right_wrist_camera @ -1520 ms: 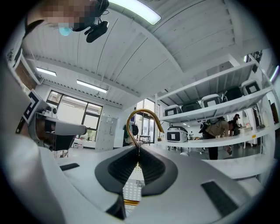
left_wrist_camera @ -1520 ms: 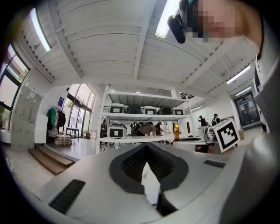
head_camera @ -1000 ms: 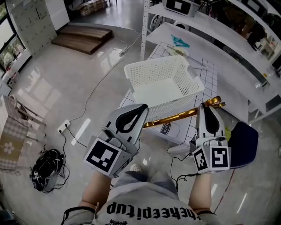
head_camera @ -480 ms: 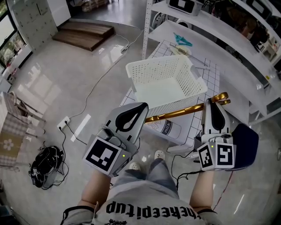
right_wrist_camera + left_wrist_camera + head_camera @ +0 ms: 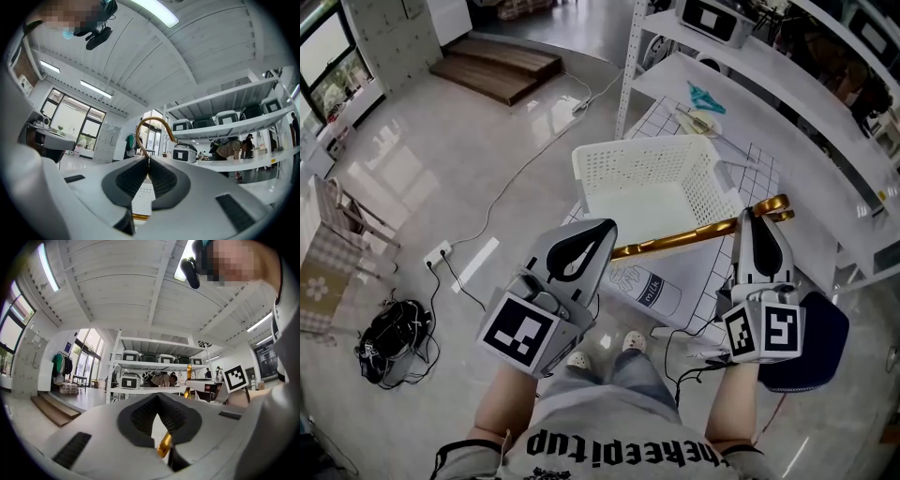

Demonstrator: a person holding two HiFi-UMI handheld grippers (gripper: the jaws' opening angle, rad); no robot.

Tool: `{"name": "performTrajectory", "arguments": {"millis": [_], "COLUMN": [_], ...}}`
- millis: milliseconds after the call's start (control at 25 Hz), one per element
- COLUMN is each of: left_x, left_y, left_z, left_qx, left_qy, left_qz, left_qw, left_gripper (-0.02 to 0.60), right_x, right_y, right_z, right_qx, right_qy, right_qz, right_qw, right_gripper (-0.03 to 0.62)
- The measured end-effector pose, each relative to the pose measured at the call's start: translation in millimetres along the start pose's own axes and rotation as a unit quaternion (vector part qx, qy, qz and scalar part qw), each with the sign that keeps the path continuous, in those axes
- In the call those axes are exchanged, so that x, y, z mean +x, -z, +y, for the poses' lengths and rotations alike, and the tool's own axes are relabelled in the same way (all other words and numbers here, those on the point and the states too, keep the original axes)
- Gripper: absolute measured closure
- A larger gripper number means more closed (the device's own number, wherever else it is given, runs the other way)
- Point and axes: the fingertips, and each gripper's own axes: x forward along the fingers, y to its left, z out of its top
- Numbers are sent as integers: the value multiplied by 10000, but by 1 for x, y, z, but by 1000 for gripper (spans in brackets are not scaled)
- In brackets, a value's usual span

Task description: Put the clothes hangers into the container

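Plainly, the gold clothes hanger (image 5: 675, 246) is off any surface, carried nearly level between the two grippers, in front of the white perforated basket (image 5: 647, 161) and not yet in it. It looks like metal with a smooth, shiny finish, so I would judge it stiff, light and somewhat slippery. A thin bar like this could pivot in a single grip, so holding it at two well-separated places seems sound.

The left gripper (image 5: 604, 234) has its jaws closed on the bar's far end, with the gold tip showing low between the ribbed pads. The right gripper (image 5: 757, 218) is clamped narrowly on the stem just below the hook (image 5: 152, 123). For the drop, the hook end is probably the one to let go of last, since it could snag on the basket's holes.

The head view alone shows the layout. The basket sits on a grid-patterned table cover (image 5: 764, 173), its floor bare, and a teal hanger (image 5: 705, 96) lies further off on the white shelf (image 5: 806, 108). The gripper views show none of that. Instead they give the contact itself: in the right gripper view the pads meet on the stem and the hook curves up above them, and in the left gripper view the bar's end is pinched low in the jaws.
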Motion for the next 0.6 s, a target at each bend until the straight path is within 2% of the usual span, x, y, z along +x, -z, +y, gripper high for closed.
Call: {"name": "performTrajectory", "arguments": {"millis": [200,400,600], "left_x": [12,19,27], "left_y": [3,-3,-1], "left_z": [8,20,30], "left_qx": [-144,-14,1], "left_qy": [-266,-596,-963], "left_qz": [131,-101,-75], "left_qw": [9995,9982,9953], "left_gripper": [568,568,568], "right_x": [25,49,76], "right_y": [1,2,8], "right_z": [-7,-7,-7], "right_qx": [-56,-125,-141], "right_qy": [-237,-535,-915], "right_qz": [-48,-85,-105], "right_qw": [9997,9985,9957], "right_gripper": [551,551,551]}}
